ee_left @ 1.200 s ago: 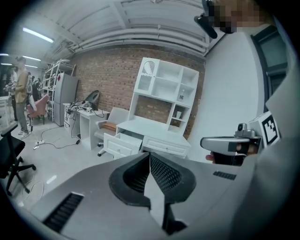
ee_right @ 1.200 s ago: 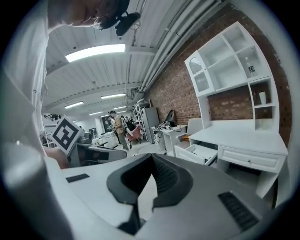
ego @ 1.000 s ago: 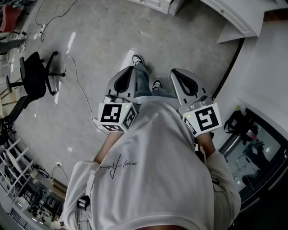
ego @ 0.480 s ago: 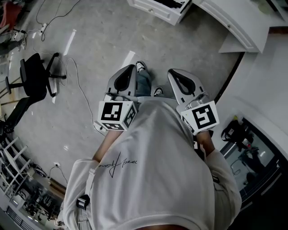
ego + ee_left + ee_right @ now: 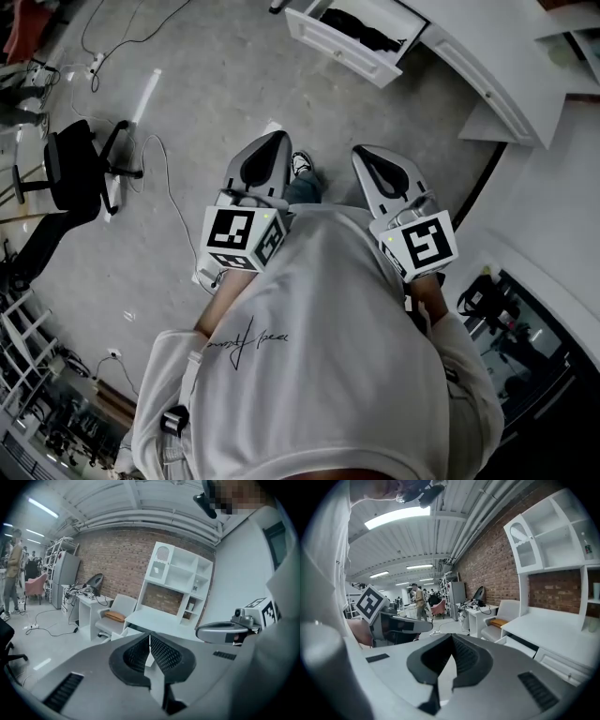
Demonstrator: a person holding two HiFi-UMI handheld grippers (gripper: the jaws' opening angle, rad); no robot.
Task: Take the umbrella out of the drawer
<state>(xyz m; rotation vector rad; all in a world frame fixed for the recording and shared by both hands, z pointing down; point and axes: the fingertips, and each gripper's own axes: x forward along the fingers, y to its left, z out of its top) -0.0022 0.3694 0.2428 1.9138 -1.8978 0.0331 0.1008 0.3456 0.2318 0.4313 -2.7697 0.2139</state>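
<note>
The white desk (image 5: 487, 70) and its open drawer (image 5: 339, 49) have come further into the top of the head view as I walk toward them. A dark thing in the drawer, probably the umbrella (image 5: 361, 30), is still well ahead. My left gripper (image 5: 277, 141) and right gripper (image 5: 364, 152) are both clenched and empty, so one must open before I reach in.

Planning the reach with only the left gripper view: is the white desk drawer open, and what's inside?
Observer: Head view: the white drawer stands pulled out; a long black thing lies inside, maybe the umbrella.
Operator: Right gripper free?
Observer: Yes, the grey right gripper has its jaws together, nothing between them.
Operator: Close enough?
Observer: No; the grey left gripper and the right one hang above grey floor, short of the drawer.
</note>
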